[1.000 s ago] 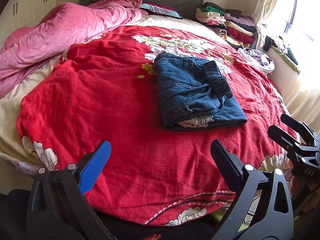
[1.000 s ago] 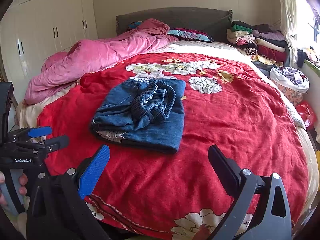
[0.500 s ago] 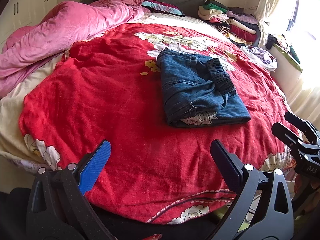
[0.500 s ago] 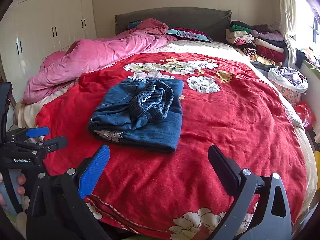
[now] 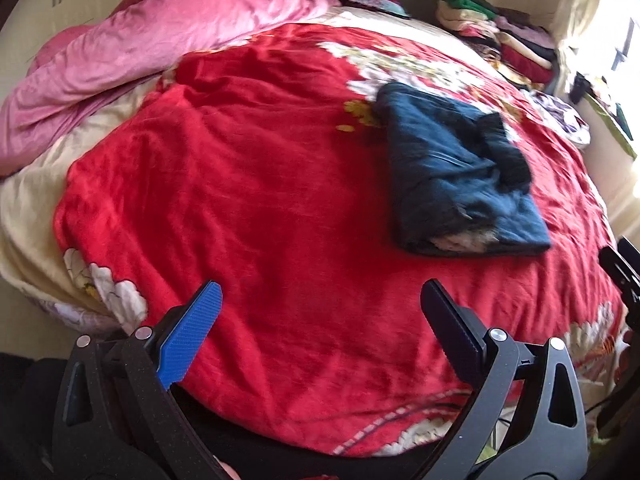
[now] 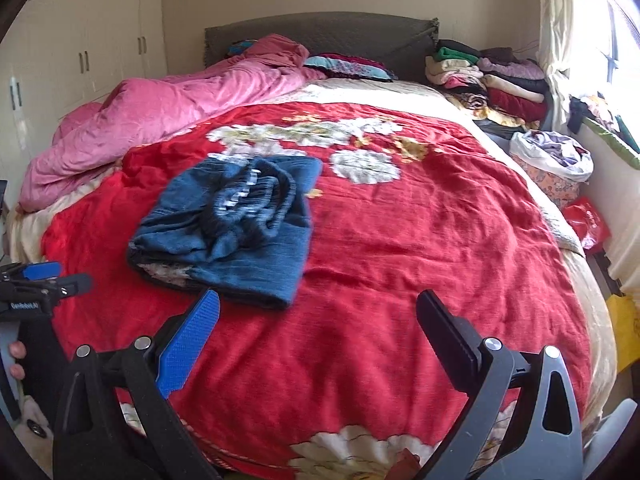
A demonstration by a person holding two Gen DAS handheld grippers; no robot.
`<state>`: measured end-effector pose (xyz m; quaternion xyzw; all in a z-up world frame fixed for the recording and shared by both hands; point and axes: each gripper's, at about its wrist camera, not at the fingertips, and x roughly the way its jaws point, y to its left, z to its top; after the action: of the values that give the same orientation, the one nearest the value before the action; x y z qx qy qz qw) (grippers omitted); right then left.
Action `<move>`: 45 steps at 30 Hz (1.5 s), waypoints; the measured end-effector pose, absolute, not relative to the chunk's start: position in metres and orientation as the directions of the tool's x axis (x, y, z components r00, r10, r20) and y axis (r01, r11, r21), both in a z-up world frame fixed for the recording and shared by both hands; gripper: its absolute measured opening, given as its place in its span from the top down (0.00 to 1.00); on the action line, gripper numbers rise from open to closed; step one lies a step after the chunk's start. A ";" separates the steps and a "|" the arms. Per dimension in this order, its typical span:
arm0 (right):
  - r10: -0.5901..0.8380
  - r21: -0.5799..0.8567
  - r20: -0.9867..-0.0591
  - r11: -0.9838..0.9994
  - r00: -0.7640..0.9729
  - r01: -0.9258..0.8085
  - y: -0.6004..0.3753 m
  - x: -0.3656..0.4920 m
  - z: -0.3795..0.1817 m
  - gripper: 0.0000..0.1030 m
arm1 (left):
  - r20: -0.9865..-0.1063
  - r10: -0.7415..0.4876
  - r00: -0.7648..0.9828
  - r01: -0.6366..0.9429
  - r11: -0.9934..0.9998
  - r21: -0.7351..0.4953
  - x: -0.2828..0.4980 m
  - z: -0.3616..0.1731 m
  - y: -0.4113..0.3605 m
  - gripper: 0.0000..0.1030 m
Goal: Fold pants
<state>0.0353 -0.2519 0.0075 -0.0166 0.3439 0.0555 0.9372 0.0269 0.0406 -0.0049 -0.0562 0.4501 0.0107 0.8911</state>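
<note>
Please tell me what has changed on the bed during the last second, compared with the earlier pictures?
Only the cameras shifted a little: both views are now blurred by motion, and the folded blue pants sit slightly differently in frame. Nothing was grasped or released. The pants stay folded in the same place on the red blanket, and the left claw and right claw remain open and empty.

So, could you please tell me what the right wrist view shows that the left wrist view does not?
Only the right wrist view shows the wardrobe doors clearly, a red bag beside the bed, and the left gripper from outside. Only the left wrist view shows the bed's pale left edge up close. Both show the folded pants on the red blanket, the pink duvet and open jaws.
</note>
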 end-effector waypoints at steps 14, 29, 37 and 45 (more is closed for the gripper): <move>-0.262 -0.032 -0.718 0.938 0.645 0.345 -0.465 0.162 -0.027 0.05 | -0.856 0.211 0.471 -0.369 0.929 0.026 0.189 -0.028 0.188 0.09; -0.195 0.057 -0.803 0.916 0.563 0.398 -0.516 0.209 -0.080 0.04 | -0.780 0.288 0.556 -0.395 0.917 0.057 0.215 -0.053 0.205 0.08; -0.196 0.055 -0.804 0.916 0.562 0.398 -0.520 0.212 -0.080 0.04 | -0.780 0.288 0.555 -0.395 0.917 0.058 0.218 -0.054 0.204 0.08; -0.195 0.056 -0.804 0.916 0.562 0.398 -0.519 0.212 -0.081 0.04 | -0.780 0.288 0.556 -0.395 0.917 0.058 0.219 -0.054 0.204 0.08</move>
<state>0.2124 -0.5194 -0.0807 0.1162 0.4362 -0.1693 0.8761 0.2189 0.2041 -0.0544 -0.0618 0.4295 0.1940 0.8798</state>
